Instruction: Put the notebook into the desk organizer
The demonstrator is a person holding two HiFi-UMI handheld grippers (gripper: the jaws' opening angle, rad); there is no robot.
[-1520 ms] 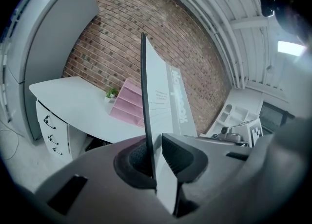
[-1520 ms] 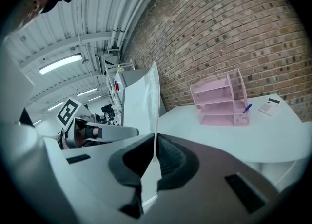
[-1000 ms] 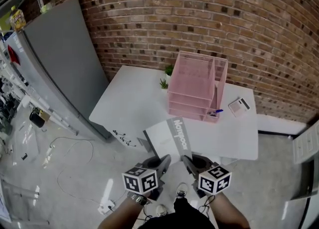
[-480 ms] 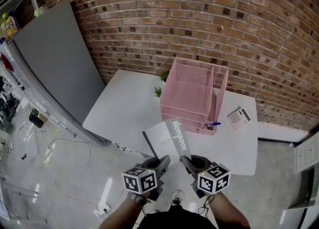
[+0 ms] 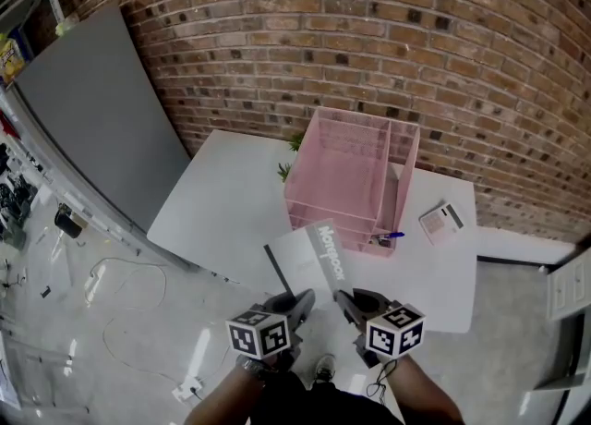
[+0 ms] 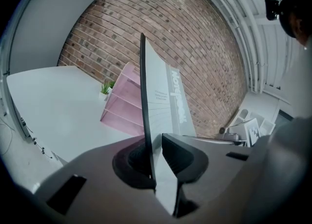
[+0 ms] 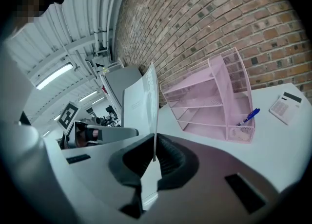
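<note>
Head view: notebook (image 5: 312, 255) is off the table (image 5: 231, 215), held in the air over the table's near edge. Both grippers pinch it along its near short edge.
- Left gripper (image 5: 297, 301): clamped on the near-left corner, the side with the dark edge.
- Right gripper (image 5: 349, 301): clamped on the near-right corner.

Neither pair of jaws stands apart. The left gripper view shows the notebook edge-on, pads pressed on both faces. The right gripper view shows a thin cover edge nipped between nearly closed pads. From either gripper the notebook runs out toward 12 o'clock.

Orientation:
- Long axis runs roughly 6 to 12 o'clock, leaning a touch toward 11.
- The white cover faces up at the head camera, with a grey lettered band running along the long axis on its 3 o'clock side. The dark edge is on the 9 o'clock side.
- The far short edge points at the pink desk organizer (image 5: 342, 169). It stands on the table at 12 to 1 o'clock from the notebook, open trays facing the person.
- In the picture the far edge meets the organizer's lowest front. Touching or not, can't tell.

Other items:
- Blue pen (image 5: 394, 236) in the small compartment at the organizer's 4 o'clock corner.
- Calculator (image 5: 441, 219) on the table at the organizer's 3 o'clock.
- Small plant (image 5: 286, 172) at its 9 o'clock.
- Brick wall (image 5: 369, 35) behind at 12.
</note>
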